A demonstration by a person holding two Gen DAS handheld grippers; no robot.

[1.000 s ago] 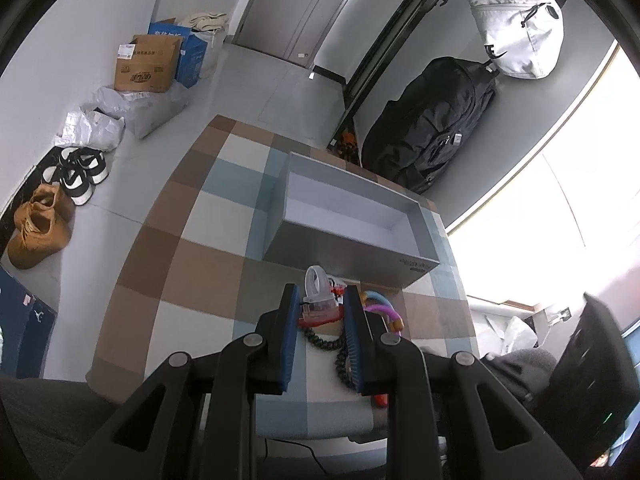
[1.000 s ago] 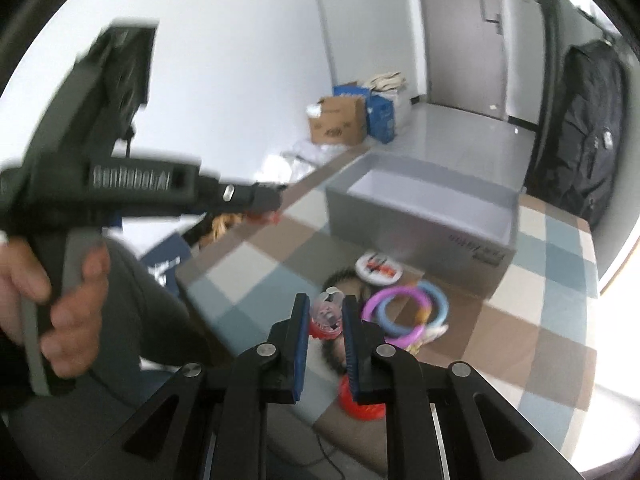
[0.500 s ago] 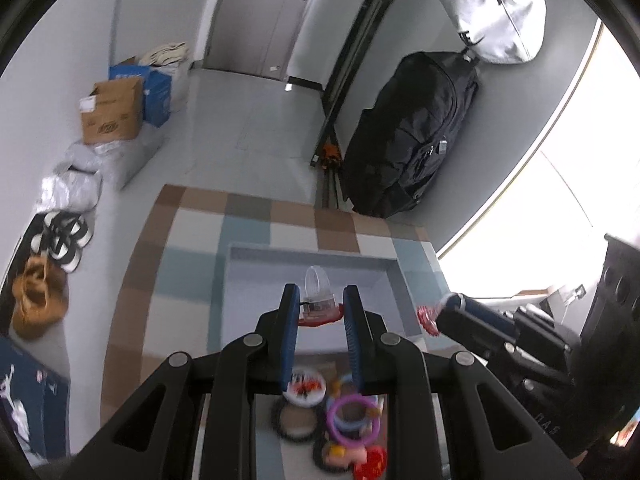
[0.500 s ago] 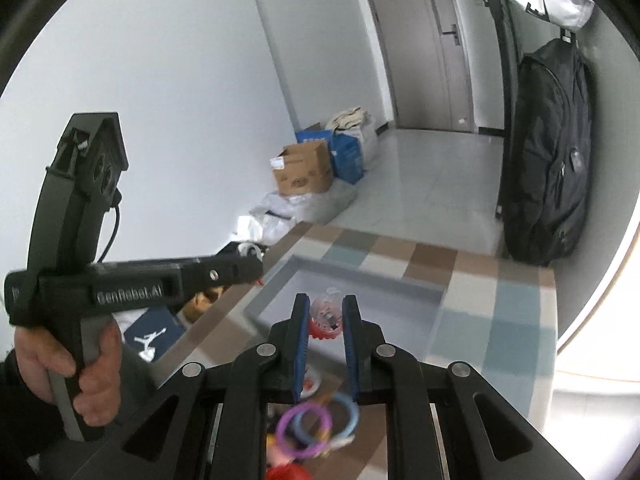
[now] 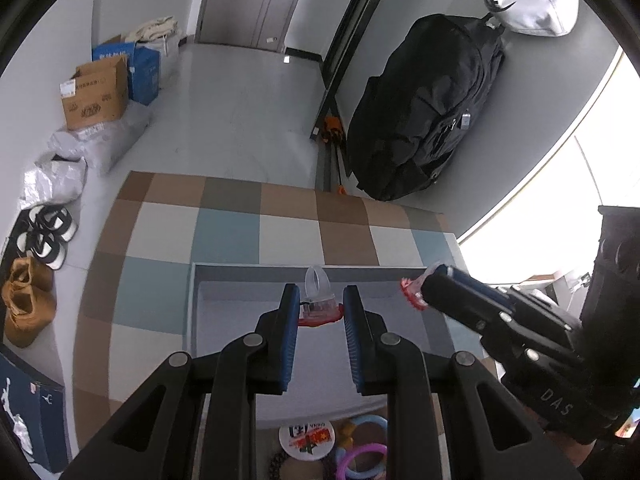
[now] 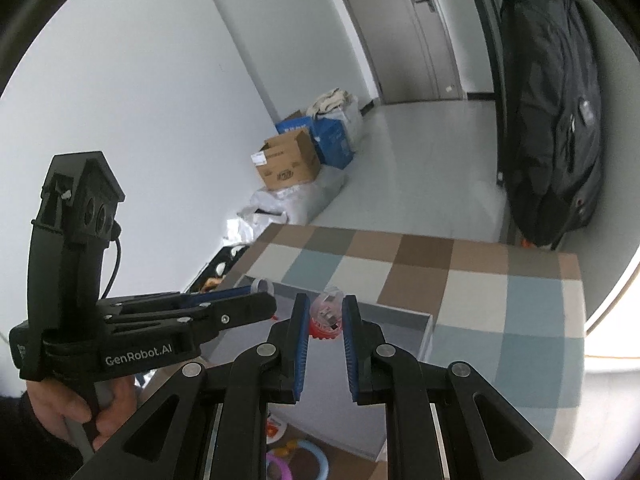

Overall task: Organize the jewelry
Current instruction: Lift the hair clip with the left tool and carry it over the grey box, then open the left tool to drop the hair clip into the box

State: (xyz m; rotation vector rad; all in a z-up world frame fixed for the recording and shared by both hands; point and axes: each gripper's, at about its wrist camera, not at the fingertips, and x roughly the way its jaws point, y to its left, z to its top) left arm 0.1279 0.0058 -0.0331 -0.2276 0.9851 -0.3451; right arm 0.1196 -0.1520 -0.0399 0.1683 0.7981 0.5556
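My left gripper [image 5: 318, 300] is shut on a clear plastic ring with a red base [image 5: 318, 303] and holds it over the open grey box [image 5: 193, 320]. In the right wrist view my right gripper [image 6: 325, 309] is shut on a second clear ring with a red base [image 6: 326, 316], also above the grey box [image 6: 425, 330]. The two grippers hang side by side: the right gripper [image 5: 418, 292] shows at the right of the left wrist view, the left gripper [image 6: 267, 302] at the left of the right one. A round badge [image 5: 306, 436] and pink and blue bangles [image 5: 362, 458] lie in front of the box.
The box stands on a checked cloth [image 5: 288, 224] over the table. On the floor beyond are cardboard boxes [image 5: 96, 94], shoes [image 5: 48, 232] and a black backpack [image 5: 424, 112] against the wall. A hand [image 6: 60, 412] grips the left gripper's handle.
Both grippers have moved forward from above the pile of jewelry to above the grey box, each still carrying its ring. The pile now lies below and behind the fingers.
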